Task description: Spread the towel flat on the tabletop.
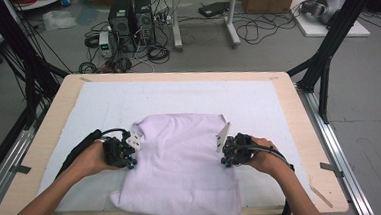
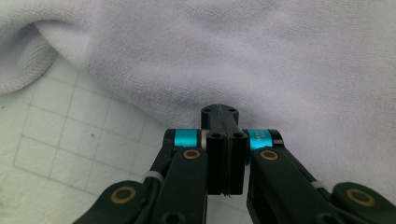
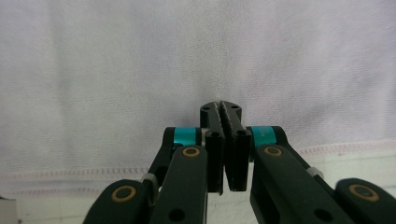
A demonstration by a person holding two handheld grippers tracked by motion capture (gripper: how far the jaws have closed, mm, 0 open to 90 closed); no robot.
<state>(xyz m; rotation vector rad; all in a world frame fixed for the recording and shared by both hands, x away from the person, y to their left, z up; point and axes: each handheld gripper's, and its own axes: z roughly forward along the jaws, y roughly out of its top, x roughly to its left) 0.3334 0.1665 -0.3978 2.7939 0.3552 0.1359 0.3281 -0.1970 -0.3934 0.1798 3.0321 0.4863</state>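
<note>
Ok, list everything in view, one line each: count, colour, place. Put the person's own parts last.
Cloth: one, pale lilac, spread mid-table, its near end hanging over the front edge.
Mat: one, white with a faint grid, covering the tabletop under the cloth.
Table: one, light wood, centre of the high view.
Computer towers: two, black, on the floor beyond the table.
Cables: many, black, loose on the floor.
Frame posts: black, either side of the table.
Left gripper: one, black with teal bands, jaws shut at the cloth's left edge.
Right gripper: one, same colours, shut at its right edge.
Forearms: two, entering from the bottom.
</note>
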